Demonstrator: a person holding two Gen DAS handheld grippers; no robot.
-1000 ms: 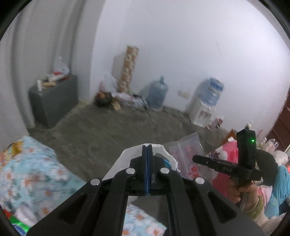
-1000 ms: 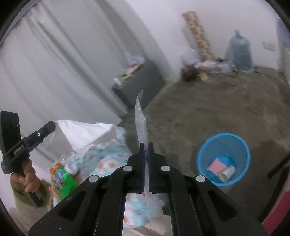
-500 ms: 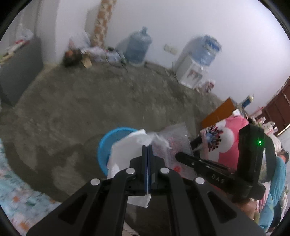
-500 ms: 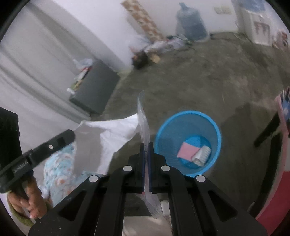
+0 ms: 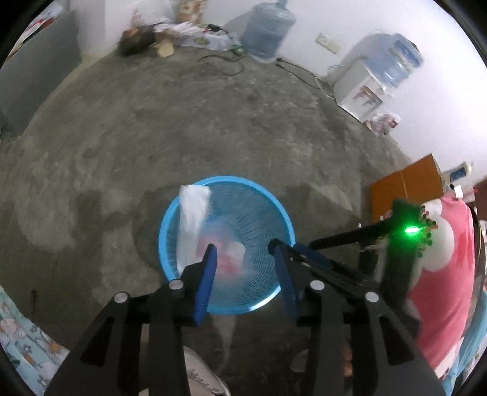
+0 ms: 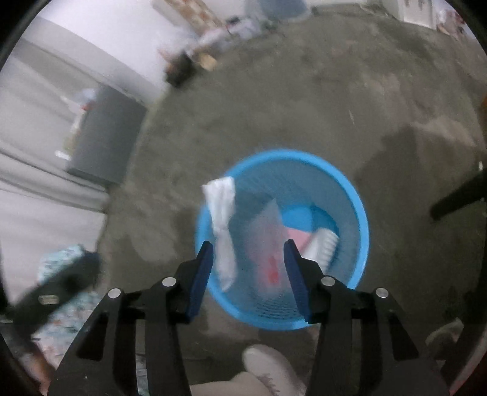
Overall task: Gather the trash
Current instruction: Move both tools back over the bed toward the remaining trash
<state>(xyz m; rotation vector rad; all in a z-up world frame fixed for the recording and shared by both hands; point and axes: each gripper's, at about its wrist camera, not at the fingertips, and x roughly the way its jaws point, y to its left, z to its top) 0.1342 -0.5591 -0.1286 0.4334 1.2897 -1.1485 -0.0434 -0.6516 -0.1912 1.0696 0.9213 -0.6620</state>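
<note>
A bare grey concrete floor point(image 5: 188, 121) is seen from above in both wrist views, with a white wall behind it. Nearest the cameras, the left gripper point(image 5: 243, 259) and the right gripper point(image 6: 246, 259) are both pointed steeply down over a blue mesh basket point(image 5: 275, 210), which is stood upright on the floor. Their jaws have just been opening and are now held well apart, with nothing pressed between the pads. A white tissue point(image 5: 193, 210) is seen blurred at the near-left rim of the basket, its long axis running from the rim down into it. A clear plastic bag point(image 6: 268, 234) with red print is seen inside the basket, its narrow end pointed toward the far rim; whether either is still falling cannot be told. Deeper in the basket, a pink paper point(image 6: 296, 237) and a white roll point(image 6: 322, 243) are lain on the bottom. Beyond, a water jug point(image 5: 271, 27), a water dispenser point(image 5: 377, 76) and a grey cabinet point(image 6: 103, 140) are stood along the walls, well apart from the basket.
</note>
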